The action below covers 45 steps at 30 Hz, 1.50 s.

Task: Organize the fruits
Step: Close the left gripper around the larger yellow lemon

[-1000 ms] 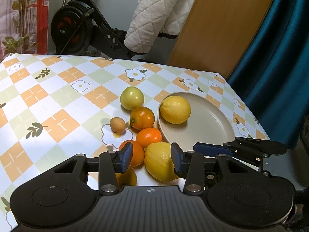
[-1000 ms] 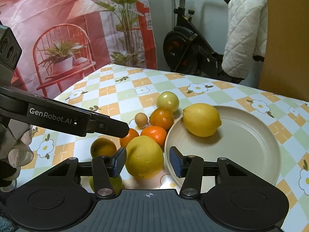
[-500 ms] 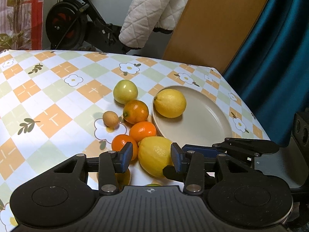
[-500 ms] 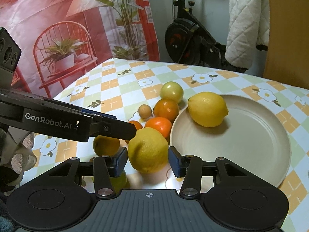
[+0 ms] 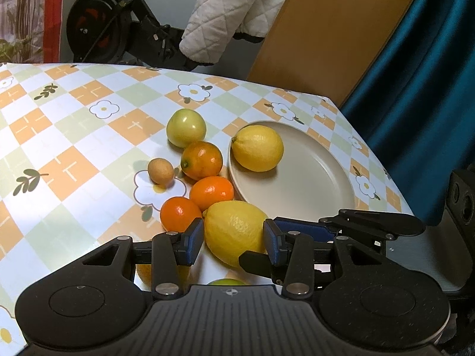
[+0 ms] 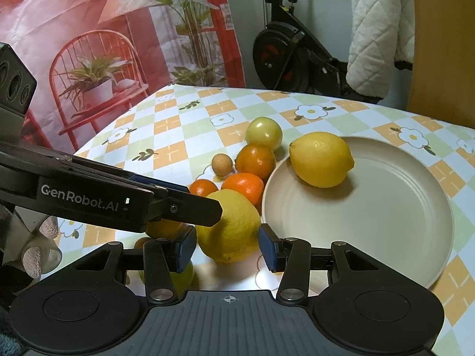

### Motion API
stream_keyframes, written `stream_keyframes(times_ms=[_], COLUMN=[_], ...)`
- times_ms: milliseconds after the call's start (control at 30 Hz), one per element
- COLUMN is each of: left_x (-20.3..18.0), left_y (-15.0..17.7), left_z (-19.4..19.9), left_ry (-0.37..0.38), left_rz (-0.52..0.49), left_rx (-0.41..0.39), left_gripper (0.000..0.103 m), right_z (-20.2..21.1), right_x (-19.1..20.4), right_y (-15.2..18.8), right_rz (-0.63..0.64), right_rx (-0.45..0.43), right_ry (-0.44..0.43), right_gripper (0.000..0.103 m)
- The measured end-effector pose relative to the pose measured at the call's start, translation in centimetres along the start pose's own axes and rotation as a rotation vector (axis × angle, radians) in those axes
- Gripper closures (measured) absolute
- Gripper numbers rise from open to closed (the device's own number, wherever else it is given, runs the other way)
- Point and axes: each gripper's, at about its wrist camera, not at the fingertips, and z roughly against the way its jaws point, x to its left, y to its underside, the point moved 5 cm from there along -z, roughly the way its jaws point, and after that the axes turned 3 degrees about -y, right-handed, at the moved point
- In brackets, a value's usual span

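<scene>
Both the left gripper (image 5: pixel 234 241) and right gripper (image 6: pixel 227 248) stand part-open around the near lemon (image 6: pixel 228 225), gripping nothing; colliding could roll it off.

Table under a checked floral cloth (image 5: pixel 74 160) bearing a beige plate (image 5: pixel 311 184), one lemon (image 5: pixel 234 234), three oranges (image 5: pixel 202 160), a green fruit (image 5: pixel 186 127) and a small brown fruit (image 5: pixel 160 171).

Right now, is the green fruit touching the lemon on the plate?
Apart. The left wrist view shows bare tablecloth and the plate rim between the green fruit and the lemon.
</scene>
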Motion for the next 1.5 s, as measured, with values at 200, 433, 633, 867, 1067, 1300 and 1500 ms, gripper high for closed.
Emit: stream_keyframes(times_ms=[200, 433, 633, 867, 1067, 1300, 1500], left_x=[0.2, 0.1, 0.1, 0.2, -0.2, -0.4, -0.5], left_y=[0.0, 0.0, 0.0, 0.0, 0.1, 0.2, 0.3], left_z=[-0.4, -0.8, -1.0, -1.1, -1.5, -2.2, -2.3], left_ry=[0.014, 0.011, 0.010, 0.004, 0.000, -0.003, -0.005], left_rz=[0.028, 0.037, 0.037, 0.039, 0.025, 0.022, 0.014], left_rx=[0.008, 0.014, 0.017, 0.016, 0.026, 0.040, 0.038], left_gripper=[0.054, 0.050, 0.048, 0.045, 0.043, 0.038, 0.039], right_z=[-0.1, -0.4, -0.5, -0.6, -0.9, -0.9, -0.8], right_x=[-0.2, 0.1, 0.3, 0.4, 0.4, 0.5, 0.4], right_y=[0.0, -0.2, -0.3, -0.4, -0.6, -0.6, -0.5], right_rz=[-0.005, 0.019, 0.029, 0.041, 0.058, 0.064, 0.067], right_rx=[-0.003, -0.006, -0.007, -0.012, -0.009, -0.009, -0.012], right_ry=[-0.004, 0.002, 0.006, 0.014, 0.032, 0.033, 0.032], right_gripper=[0.060, 0.058, 0.058, 0.058, 0.056, 0.056, 0.056])
